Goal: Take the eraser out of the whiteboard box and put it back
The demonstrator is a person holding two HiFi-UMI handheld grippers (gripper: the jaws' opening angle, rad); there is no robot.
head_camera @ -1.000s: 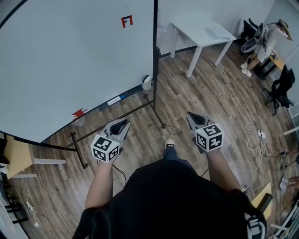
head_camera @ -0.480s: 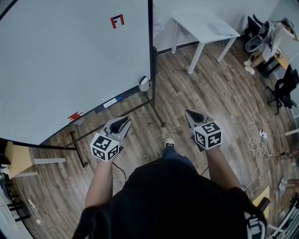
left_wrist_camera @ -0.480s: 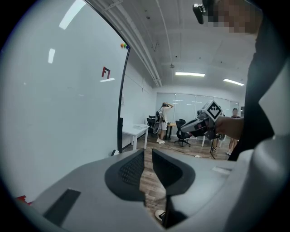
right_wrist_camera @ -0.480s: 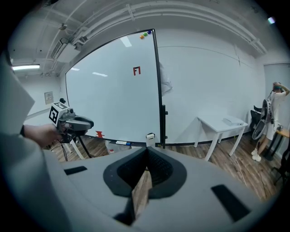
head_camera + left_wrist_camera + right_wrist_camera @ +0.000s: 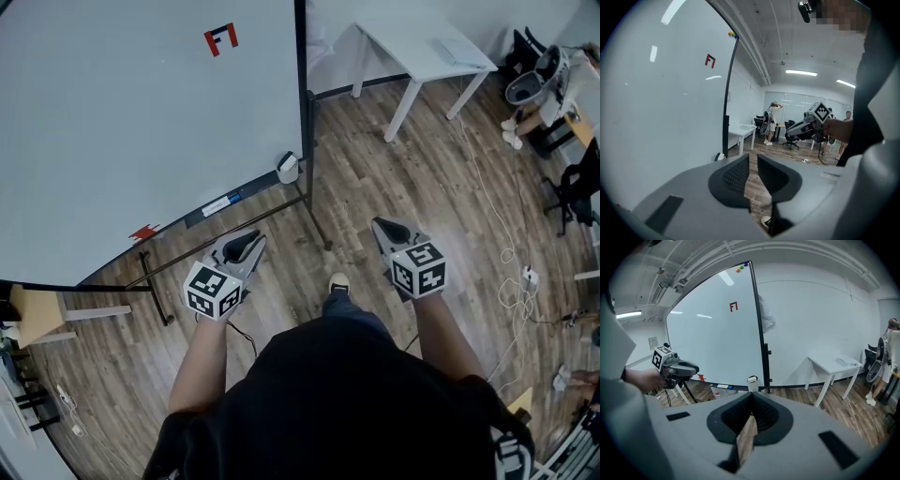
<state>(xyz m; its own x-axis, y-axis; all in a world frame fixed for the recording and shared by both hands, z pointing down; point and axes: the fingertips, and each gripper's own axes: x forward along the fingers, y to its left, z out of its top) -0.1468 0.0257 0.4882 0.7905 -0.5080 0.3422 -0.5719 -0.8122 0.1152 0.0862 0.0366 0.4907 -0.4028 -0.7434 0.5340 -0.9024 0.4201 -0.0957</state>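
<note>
A small white box [image 5: 288, 167] hangs at the right end of the whiteboard [image 5: 122, 112] tray [image 5: 211, 208]. It also shows in the right gripper view [image 5: 752, 379], with something dark in its top; I cannot tell if that is the eraser. My left gripper [image 5: 251, 238] hovers over the floor, short of the tray. Its jaws [image 5: 753, 157] have just been opening a little and stand a slit apart with nothing between them. My right gripper [image 5: 382, 225] is level with it further right, its jaws [image 5: 752, 394] shut and holding nothing.
The board's stand legs [image 5: 314, 220] reach onto the wooden floor ahead of me. A white table [image 5: 422, 52] stands at the back right, a cable [image 5: 497, 216] trails on the floor, and office chairs [image 5: 577, 178] sit at the right. A small wooden table [image 5: 33, 314] is at the left.
Both grippers have moved forward toward the whiteboard as the person walks. The board's tray and box now lie closer to the left gripper.
</note>
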